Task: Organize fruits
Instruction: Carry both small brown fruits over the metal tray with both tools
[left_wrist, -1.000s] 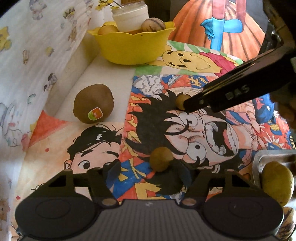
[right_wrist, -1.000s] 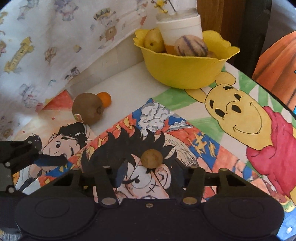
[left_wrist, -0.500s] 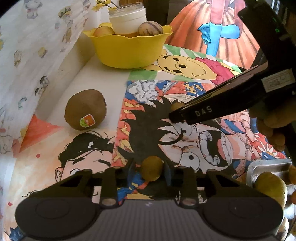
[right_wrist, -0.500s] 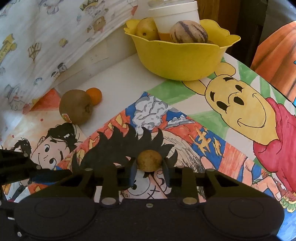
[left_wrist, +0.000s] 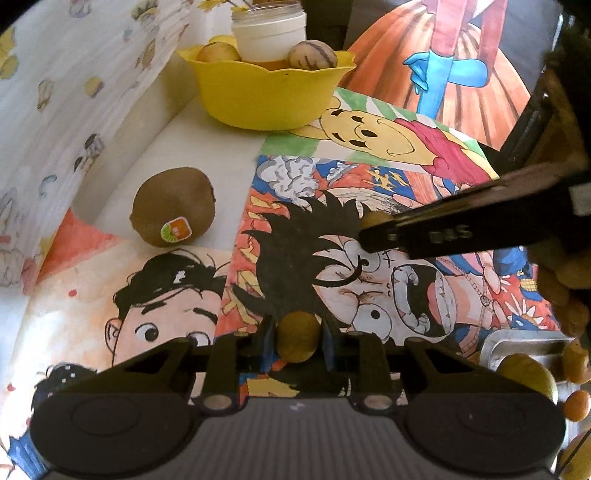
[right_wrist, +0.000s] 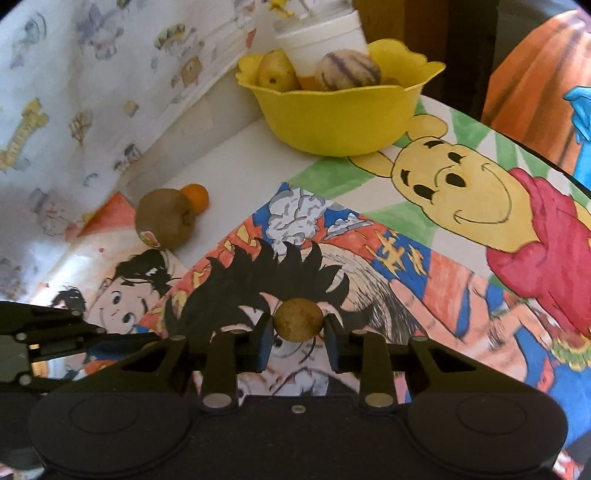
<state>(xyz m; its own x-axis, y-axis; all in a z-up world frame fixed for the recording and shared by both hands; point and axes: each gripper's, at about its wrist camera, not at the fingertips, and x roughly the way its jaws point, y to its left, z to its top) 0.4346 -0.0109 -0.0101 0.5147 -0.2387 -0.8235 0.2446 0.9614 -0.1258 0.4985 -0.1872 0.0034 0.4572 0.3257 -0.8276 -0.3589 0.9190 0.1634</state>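
Two small brown fruits gripped — one in each gripper

The left gripper (left_wrist: 298, 334) is clenched on a small round brown fruit (left_wrist: 297, 335), its jaws having just been closing; the right gripper (right_wrist: 298, 326) is clenched on a second, speckled one (right_wrist: 298, 319). From the right gripper, the scalloped yellow plastic bowl (right_wrist: 343, 118) — judged the likely destination — lies at about twelve o'clock, well apart. A fuzzy oval kiwi (left_wrist: 173, 206), stickered, rests at ten o'clock of the left gripper on the glossy cartoon-printed tablecloth (left_wrist: 369, 177).

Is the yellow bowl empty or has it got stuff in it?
Not empty. The yellow bowl holds a white jar, a striped fruit and a yellow fruit.
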